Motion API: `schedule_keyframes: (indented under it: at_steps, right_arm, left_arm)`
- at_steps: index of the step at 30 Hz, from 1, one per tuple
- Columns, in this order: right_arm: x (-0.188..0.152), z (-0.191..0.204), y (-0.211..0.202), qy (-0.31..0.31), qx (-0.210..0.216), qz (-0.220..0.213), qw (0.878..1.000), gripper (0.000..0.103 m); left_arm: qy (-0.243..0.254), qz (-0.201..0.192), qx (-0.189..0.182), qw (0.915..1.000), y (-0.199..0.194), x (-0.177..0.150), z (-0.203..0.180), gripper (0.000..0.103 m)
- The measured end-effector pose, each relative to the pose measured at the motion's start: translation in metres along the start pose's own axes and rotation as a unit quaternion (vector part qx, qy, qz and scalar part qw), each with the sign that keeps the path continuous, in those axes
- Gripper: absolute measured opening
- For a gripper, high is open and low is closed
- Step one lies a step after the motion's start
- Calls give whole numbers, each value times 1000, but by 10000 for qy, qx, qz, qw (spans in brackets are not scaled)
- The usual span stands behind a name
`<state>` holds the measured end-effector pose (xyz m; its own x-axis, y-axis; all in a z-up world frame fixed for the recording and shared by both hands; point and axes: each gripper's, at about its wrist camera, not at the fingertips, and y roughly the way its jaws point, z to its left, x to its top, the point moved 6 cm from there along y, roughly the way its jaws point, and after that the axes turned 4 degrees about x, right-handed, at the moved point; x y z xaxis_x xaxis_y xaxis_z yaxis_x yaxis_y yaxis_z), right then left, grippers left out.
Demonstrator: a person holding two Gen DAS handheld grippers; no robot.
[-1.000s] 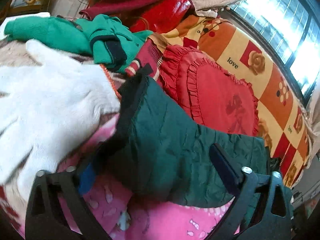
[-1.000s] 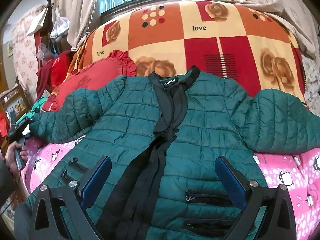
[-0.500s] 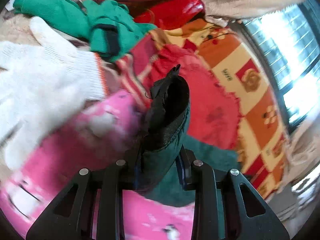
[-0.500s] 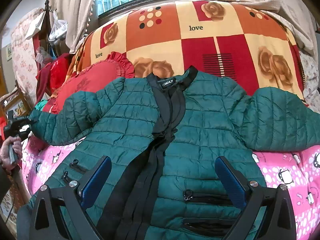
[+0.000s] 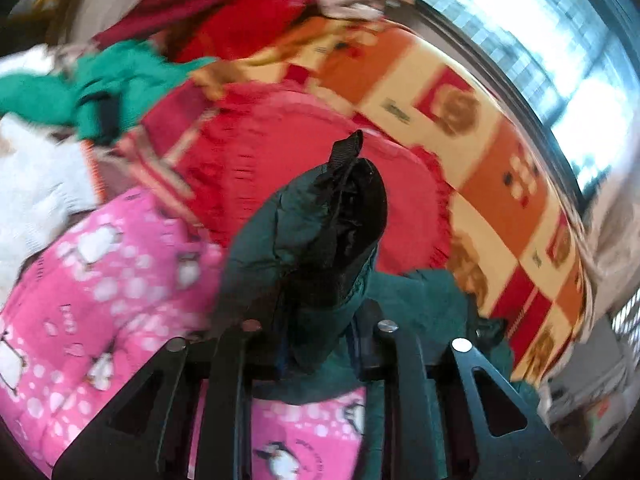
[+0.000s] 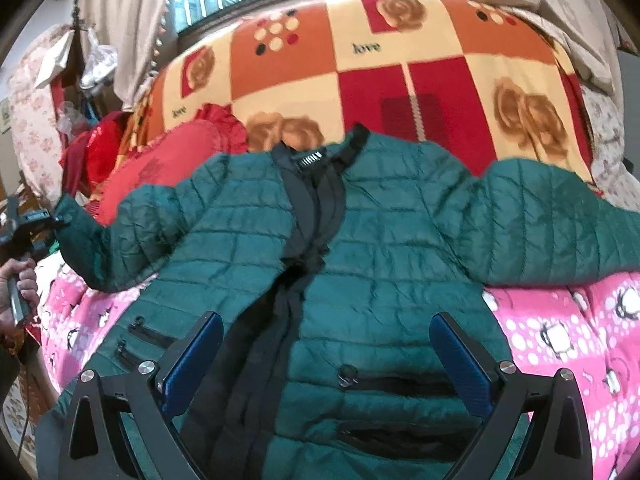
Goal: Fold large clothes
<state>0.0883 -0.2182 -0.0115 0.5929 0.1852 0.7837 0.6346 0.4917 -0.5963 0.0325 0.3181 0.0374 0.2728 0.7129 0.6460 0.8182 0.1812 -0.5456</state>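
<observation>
A dark green quilted jacket [image 6: 380,248] lies face up and spread out on the bed, front open, black lining showing. In the left wrist view its left sleeve cuff [image 5: 340,208] stands up between the jaws of my left gripper [image 5: 316,320], which are closing and press on the fabric. The right wrist view shows that sleeve [image 6: 132,228] pulled out to the far left and raised off the bed, with the left gripper [image 6: 36,220] and a person's hand [image 6: 18,284] at its end. My right gripper [image 6: 328,344] hovers open over the jacket's lower front, nothing between its blue pads [image 6: 192,352].
A pink penguin blanket [image 6: 560,320] covers the near bed. Behind it lie a red heart cushion [image 6: 168,156] and an orange and red rose blanket [image 6: 400,60]. Green clothes [image 5: 100,88] and a white knit piece [image 5: 32,184] are piled at left. A window [image 5: 560,40] runs behind.
My left gripper has closed on the sleeve cuff and lifted it off the bed, drawing the sleeve out to the left. The right gripper has stayed open over the jacket front.
</observation>
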Motion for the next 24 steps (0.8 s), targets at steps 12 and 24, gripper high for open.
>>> schedule_keyframes:
  at_steps: [12,24]
  right_arm:
    - [-16,-61,-1,1085,-341,442,9925,103]
    - [-24,-78,-15,1103,-384,451,9921,103]
  left_arm:
    - [1140,93,-971,9887,13,-51,-198,16]
    - [1511,1037,-1565,9705,91,-151,-311,16]
